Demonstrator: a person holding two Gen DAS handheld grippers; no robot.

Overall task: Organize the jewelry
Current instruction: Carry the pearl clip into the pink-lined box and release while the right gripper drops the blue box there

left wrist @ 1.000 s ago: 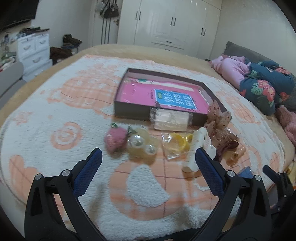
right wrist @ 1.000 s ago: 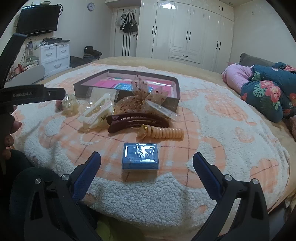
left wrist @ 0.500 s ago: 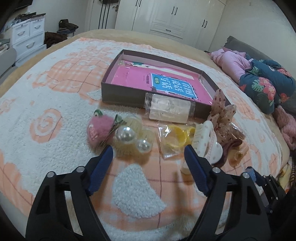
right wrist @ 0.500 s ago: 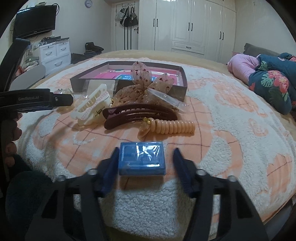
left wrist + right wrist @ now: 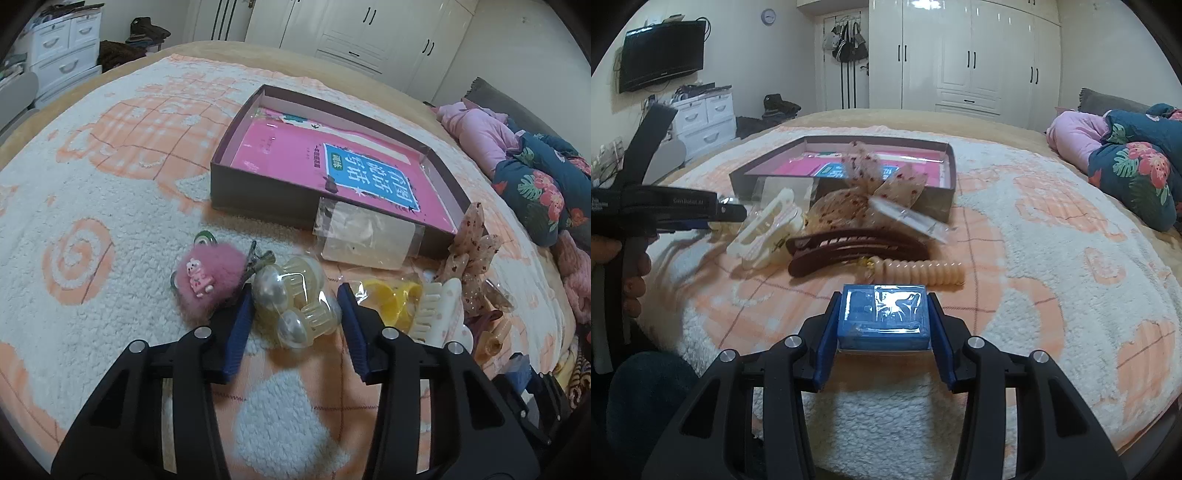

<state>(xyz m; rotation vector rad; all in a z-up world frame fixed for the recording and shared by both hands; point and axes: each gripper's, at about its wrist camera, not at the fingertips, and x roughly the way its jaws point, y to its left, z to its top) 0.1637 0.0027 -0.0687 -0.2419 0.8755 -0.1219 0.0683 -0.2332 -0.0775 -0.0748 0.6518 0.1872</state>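
Bed: fluffy orange-and-white blanket [image 5: 92, 206].
Left gripper [image 5: 297, 314]: tipped down, my jaws closing around the pearl clips [image 5: 295, 302].
Right gripper [image 5: 882, 328]: tipped down, squeezing the blue box [image 5: 883, 314].

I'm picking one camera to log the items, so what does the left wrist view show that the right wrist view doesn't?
Only the left wrist view shows the pink pompom clip, the yellow clip and the pearl claw clips in their clear bag, between the closing jaws of the left gripper.

Only the right wrist view shows the brown hair clip whole and the blue box held by the right gripper.

Both show the open box and the white claw clip.
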